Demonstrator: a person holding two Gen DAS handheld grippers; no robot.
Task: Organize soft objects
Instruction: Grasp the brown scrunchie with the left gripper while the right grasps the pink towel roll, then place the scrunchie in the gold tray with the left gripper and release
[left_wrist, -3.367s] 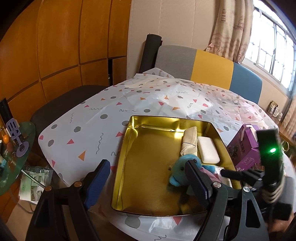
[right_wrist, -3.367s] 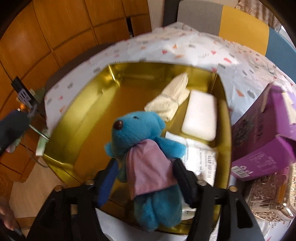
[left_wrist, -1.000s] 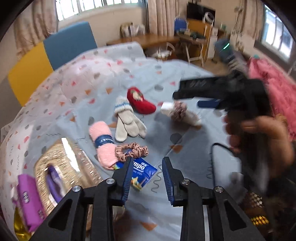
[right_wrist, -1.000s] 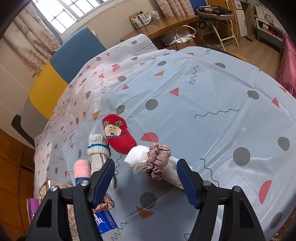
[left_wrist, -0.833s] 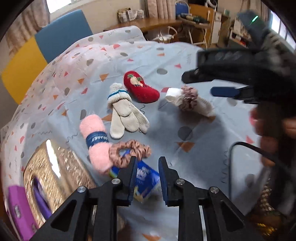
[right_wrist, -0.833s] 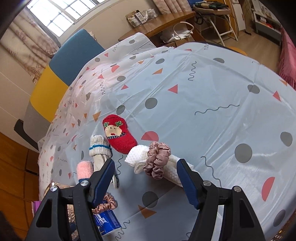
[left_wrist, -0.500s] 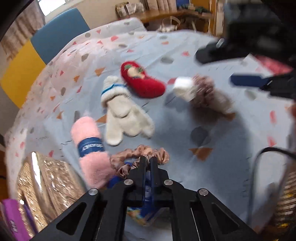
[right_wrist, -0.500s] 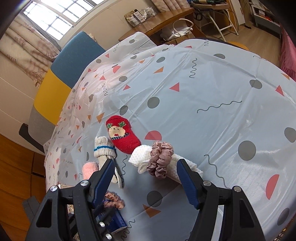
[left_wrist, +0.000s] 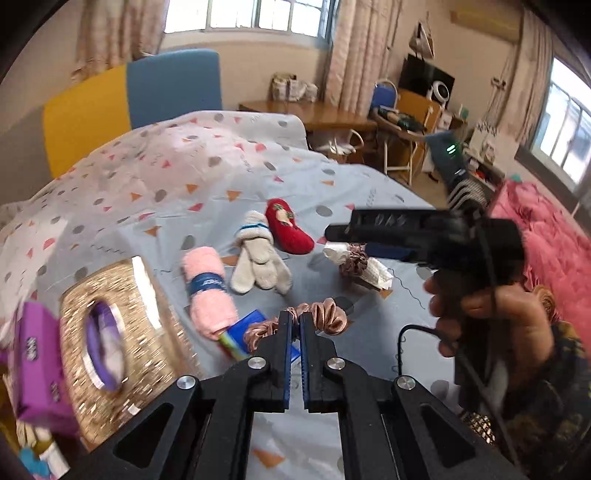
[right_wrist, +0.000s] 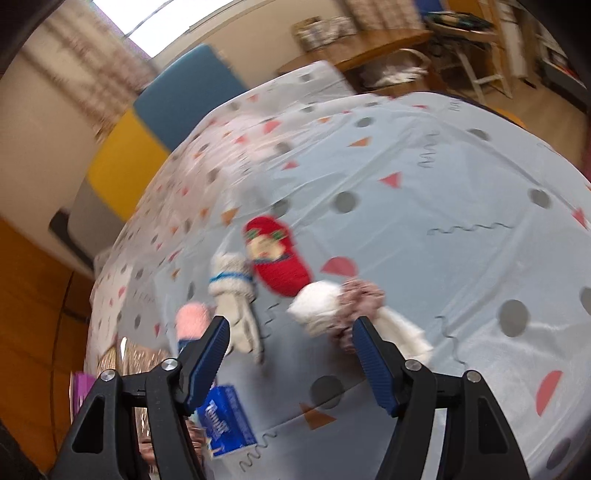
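On the tablecloth (left_wrist: 369, 192), seen from the left wrist, the slipper (left_wrist: 290, 230) lies farthest back, with the gloves (left_wrist: 260, 260) just left of it and nearer. The rolled towel (left_wrist: 208, 291) lies left of the gloves. The cloth roll (left_wrist: 369, 267), ringed by a scrunchie (left_wrist: 353, 260), lies right of the gloves. A second scrunchie (left_wrist: 325, 319) lies nearest, overlapping the tissue pack (left_wrist: 245, 330). The lid (left_wrist: 122, 332) lies at far left.
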